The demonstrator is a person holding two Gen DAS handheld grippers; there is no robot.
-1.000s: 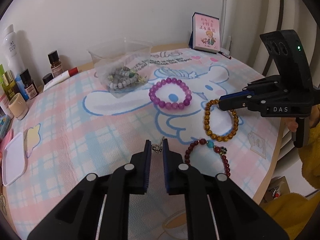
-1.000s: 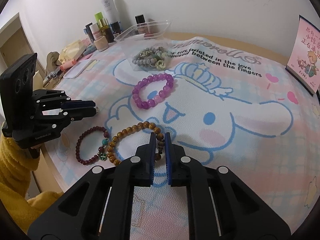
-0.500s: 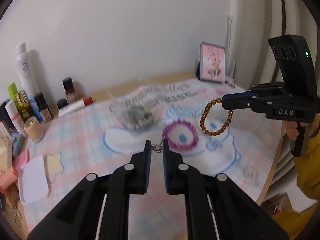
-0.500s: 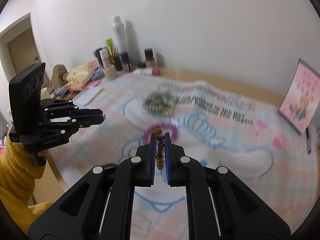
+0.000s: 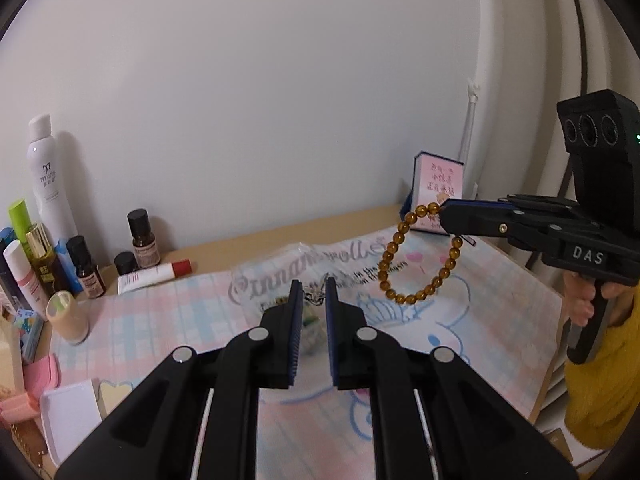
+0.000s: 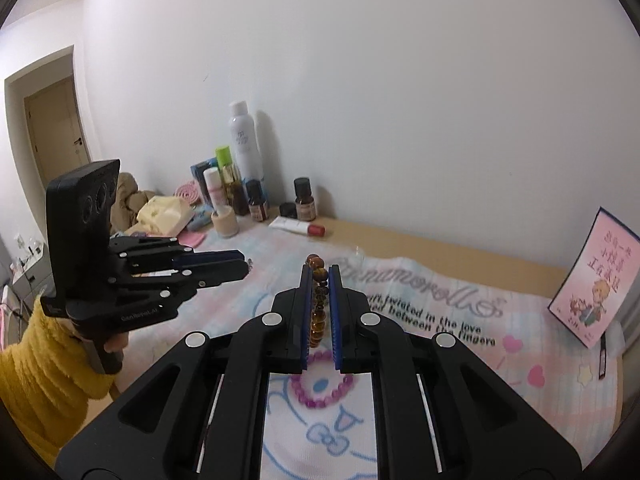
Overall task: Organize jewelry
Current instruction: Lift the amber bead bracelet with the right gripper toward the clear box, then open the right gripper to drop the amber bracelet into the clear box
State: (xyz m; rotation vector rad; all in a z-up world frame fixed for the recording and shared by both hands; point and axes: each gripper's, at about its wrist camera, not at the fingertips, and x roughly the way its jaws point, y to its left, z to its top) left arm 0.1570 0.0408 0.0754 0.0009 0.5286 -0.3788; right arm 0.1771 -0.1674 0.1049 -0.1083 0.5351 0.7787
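The right gripper (image 6: 320,276) is clamped on the amber bracelet (image 5: 420,256) — dangling mid-air over the mat (image 5: 168,308), around 2 o'clock. The left gripper (image 5: 313,292) pinches a small charm (image 5: 316,295) — table edge (image 5: 548,360) close right.

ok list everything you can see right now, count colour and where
amber bracelet: 1, amber, hanging from right gripper
purple bracelet: 1, purple, on mat
small metal piece: 1, silver, in left gripper
mat: 1, pink-blue check, on the table
spray can: 1, white, by wall
dropper bottles: 3 at least, brown, by wall
card: 1, pink, leaning at wall
left gripper: 1, black
right gripper: 1, black
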